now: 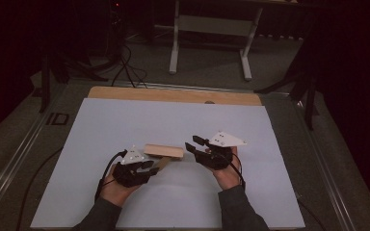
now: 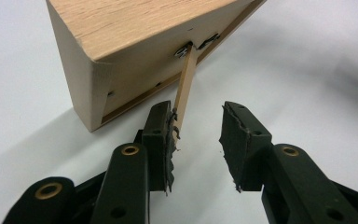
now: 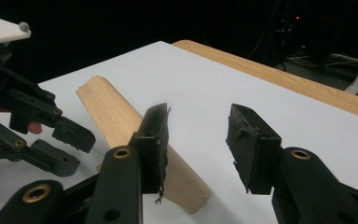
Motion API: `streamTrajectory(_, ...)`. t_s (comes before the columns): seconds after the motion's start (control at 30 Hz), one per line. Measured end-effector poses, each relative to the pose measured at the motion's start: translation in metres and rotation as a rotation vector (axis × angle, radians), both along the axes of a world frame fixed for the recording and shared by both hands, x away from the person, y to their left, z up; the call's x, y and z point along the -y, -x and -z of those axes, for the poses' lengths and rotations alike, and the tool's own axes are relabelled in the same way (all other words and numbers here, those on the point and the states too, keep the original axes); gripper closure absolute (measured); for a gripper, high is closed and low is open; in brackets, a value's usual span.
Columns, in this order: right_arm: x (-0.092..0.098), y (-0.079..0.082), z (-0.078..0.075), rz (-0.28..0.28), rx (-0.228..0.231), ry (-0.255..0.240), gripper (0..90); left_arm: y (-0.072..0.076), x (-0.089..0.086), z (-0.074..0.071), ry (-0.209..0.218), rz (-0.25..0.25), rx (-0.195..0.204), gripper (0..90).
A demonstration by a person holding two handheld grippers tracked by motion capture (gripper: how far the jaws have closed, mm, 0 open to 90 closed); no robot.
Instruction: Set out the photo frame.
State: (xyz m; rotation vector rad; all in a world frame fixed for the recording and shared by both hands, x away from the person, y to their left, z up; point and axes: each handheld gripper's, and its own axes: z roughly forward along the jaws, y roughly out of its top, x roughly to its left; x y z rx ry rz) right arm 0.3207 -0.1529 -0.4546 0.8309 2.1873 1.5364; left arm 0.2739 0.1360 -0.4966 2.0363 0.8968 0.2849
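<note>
A light wooden block [image 1: 163, 151] lies on the white sheet [image 1: 125, 120] between my two grippers. In the left gripper view the block [image 2: 135, 32] is tilted, and a thin wooden strip [image 2: 186, 79] hangs from a small metal fitting on its underside. My left gripper [image 2: 198, 116] is open, and the strip's end rests against the inner face of its left jaw. From above, the left gripper [image 1: 150, 164] sits just in front of the block. My right gripper [image 1: 192, 143] hovers open at the block's right end. Its own view shows the open right gripper [image 3: 198, 116], the block [image 3: 116, 116] and the left gripper [image 3: 70, 140].
The white sheet covers most of a wooden table whose far edge [image 1: 173, 95] shows bare. Beyond it, on the grey floor, stand a white desk frame [image 1: 212, 43], dark stands [image 1: 310, 91] and cables [image 1: 125, 62]. A person's hands and sleeves enter from the bottom.
</note>
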Motion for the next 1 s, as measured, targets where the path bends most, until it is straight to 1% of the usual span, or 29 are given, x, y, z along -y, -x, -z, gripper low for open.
streamTrajectory(0.1,0.001,-0.001,0.001,0.001,0.001,0.005,56.1,0.0,0.0,-0.002,-0.001,0.004,0.004,64.3)
streamTrajectory(0.23,0.002,-0.003,0.002,0.022,-0.006,0.003,53.1,0.001,0.0,-0.003,0.002,0.009,0.008,65.2)
streamTrajectory(0.4,0.004,-0.006,0.004,0.059,-0.007,0.008,53.5,0.001,0.001,-0.003,0.001,0.018,0.01,66.2)
streamTrajectory(0.57,0.005,-0.008,0.007,0.065,-0.014,0.009,55.5,0.002,0.001,-0.004,-0.003,0.018,0.013,67.0)
streamTrajectory(0.6,0.005,-0.009,0.008,0.066,-0.012,0.013,56.8,0.002,0.001,-0.004,0.001,0.014,0.018,67.0)
streamTrajectory(0.73,0.005,-0.01,0.011,0.063,-0.017,0.01,67.2,0.002,0.0,-0.006,0.007,0.006,0.022,67.5)
streamTrajectory(0.77,0.005,-0.01,0.011,0.063,-0.017,0.01,67.2,0.002,0.0,-0.006,0.007,0.006,0.022,67.6)
streamTrajectory(0.8,0.004,-0.01,0.011,0.068,-0.015,0.009,69.7,0.002,-0.001,-0.006,0.011,0.003,0.024,67.6)
streamTrajectory(0.83,0.004,-0.01,0.013,0.074,-0.018,0.006,77.0,0.001,-0.001,-0.006,0.014,0.0,0.025,68.3)
streamTrajectory(0.93,0.001,-0.011,0.016,0.081,-0.029,0.011,84.7,0.001,-0.002,-0.007,0.022,-0.004,0.028,69.8)
streamTrajectory(1.0,-0.002,-0.013,0.018,0.082,-0.039,0.019,88.2,0.001,-0.003,-0.008,0.023,-0.004,0.032,71.6)
